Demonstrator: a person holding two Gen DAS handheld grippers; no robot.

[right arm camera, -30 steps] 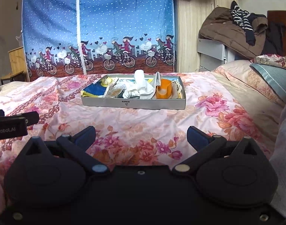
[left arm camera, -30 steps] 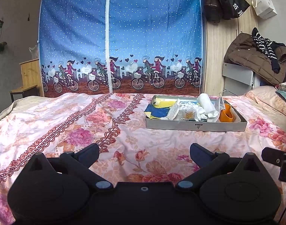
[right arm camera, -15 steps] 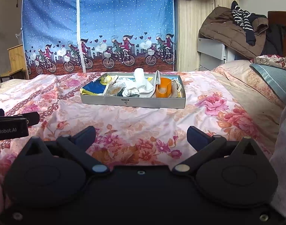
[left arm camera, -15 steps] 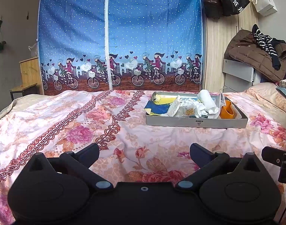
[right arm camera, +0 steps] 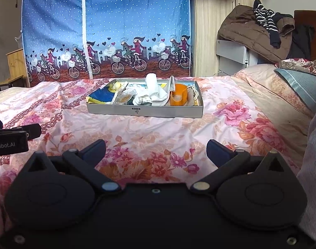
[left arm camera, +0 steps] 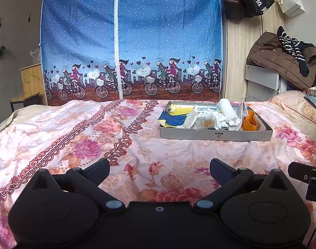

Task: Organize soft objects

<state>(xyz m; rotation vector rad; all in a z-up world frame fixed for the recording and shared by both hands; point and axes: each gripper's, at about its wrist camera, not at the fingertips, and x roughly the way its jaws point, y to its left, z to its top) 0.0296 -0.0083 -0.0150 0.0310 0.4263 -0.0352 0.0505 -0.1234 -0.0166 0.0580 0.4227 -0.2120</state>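
1. Left gripper (left arm camera: pixel 159 166) and right gripper (right arm camera: pixel 156 147) — fingers spread wide, gripping nothing, low over the near bedspread (left arm camera: pixel 95 137).
2. Soft items — white roll (right arm camera: pixel 152 86), orange pouch (right arm camera: pixel 178 95), blue-yellow cloth (right arm camera: pixel 103 97) — lie jumbled in the far tray (right arm camera: pixel 145 112).
3. Progress: all items lie in the tray; nothing loose on the bedspread. Sorted or awaiting sorting — undetermined.

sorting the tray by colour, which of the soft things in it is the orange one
The orange item near the right end of the grey tray, right of the white rolled cloth. The others are white, yellow or blue.
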